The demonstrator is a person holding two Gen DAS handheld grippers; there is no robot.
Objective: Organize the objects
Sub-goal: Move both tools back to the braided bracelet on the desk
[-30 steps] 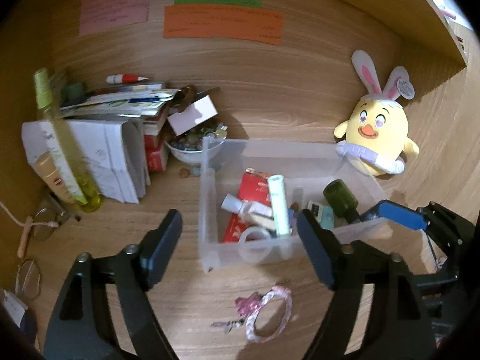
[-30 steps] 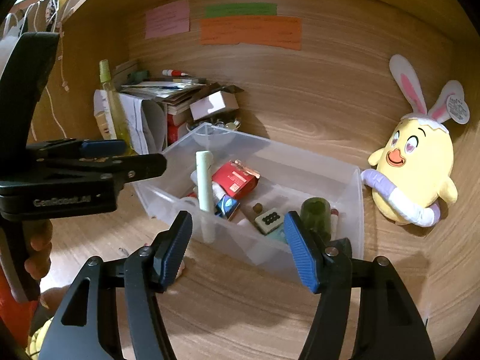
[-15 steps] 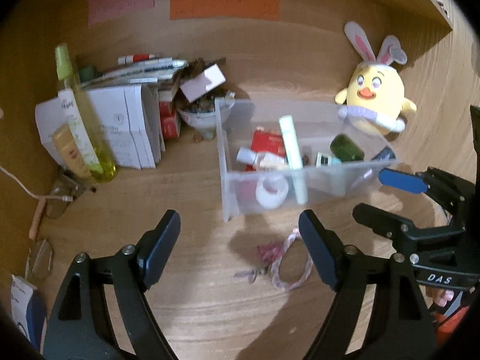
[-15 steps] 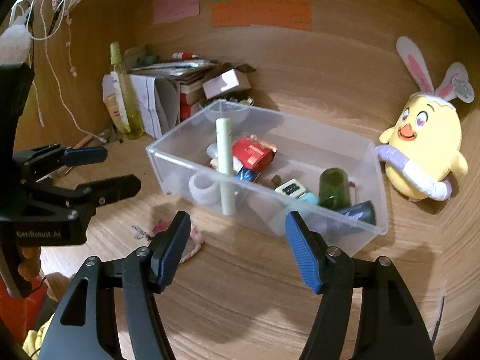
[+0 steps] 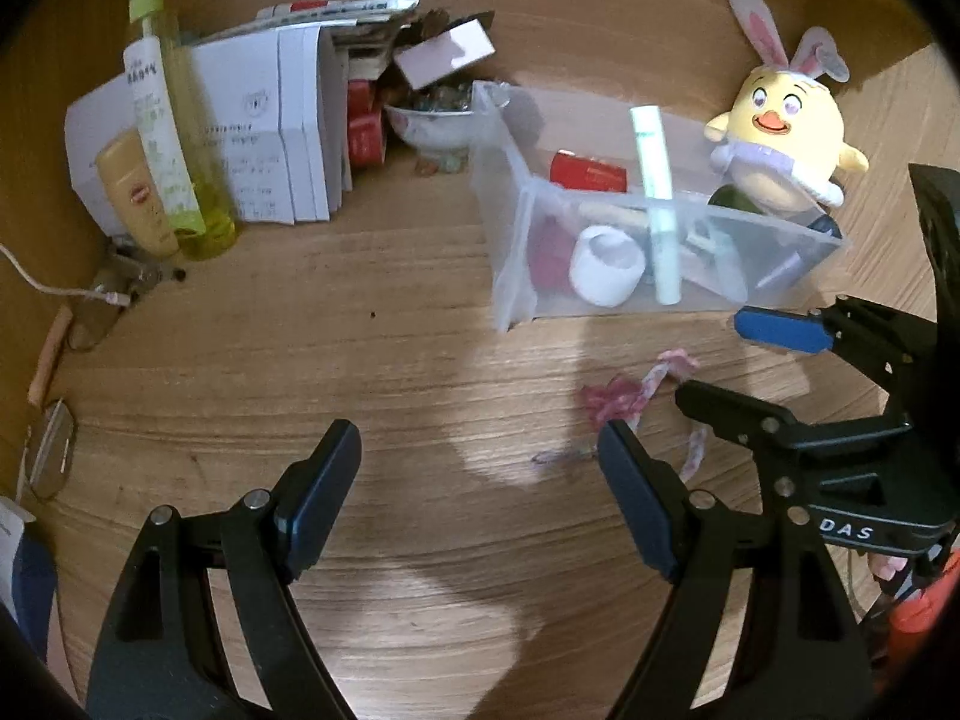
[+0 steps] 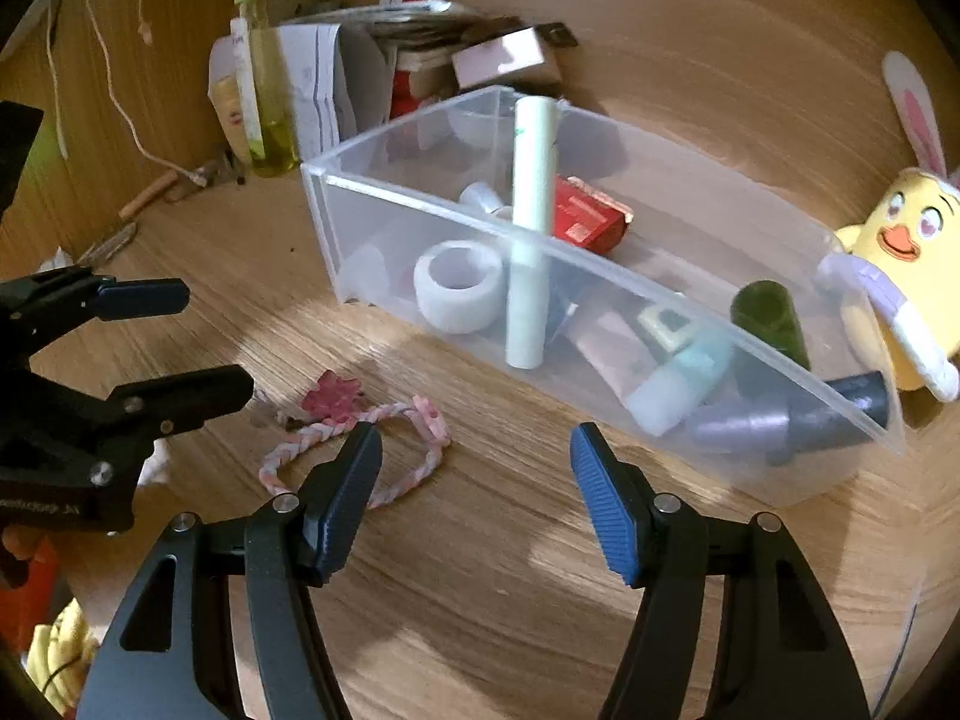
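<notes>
A clear plastic bin (image 5: 510, 276) (image 6: 336, 228) stands on the wooden desk, holding a white tape roll (image 6: 459, 294), a pale green tube (image 6: 531, 228), a red box (image 6: 585, 219) and several small bottles. A pink braided bracelet with a flower charm (image 6: 354, 426) (image 5: 636, 396) lies on the desk in front of the bin. My left gripper (image 5: 480, 492) is open and empty above the bare desk, left of the bracelet. My right gripper (image 6: 474, 480) is open and empty, just right of the bracelet, near the bin's front wall.
A yellow bunny-eared plush chick (image 5: 780, 126) (image 6: 900, 258) sits beside the bin's right end. A yellow-green spray bottle (image 5: 174, 120), white papers (image 5: 270, 132), a bowl (image 5: 432, 120) and boxes crowd the back left. A cable (image 5: 54, 291) and glasses (image 5: 54, 450) lie at the left.
Both grippers have pulled back and up from the bin, so the bracelet and more bare desk show. Both stay open.
</notes>
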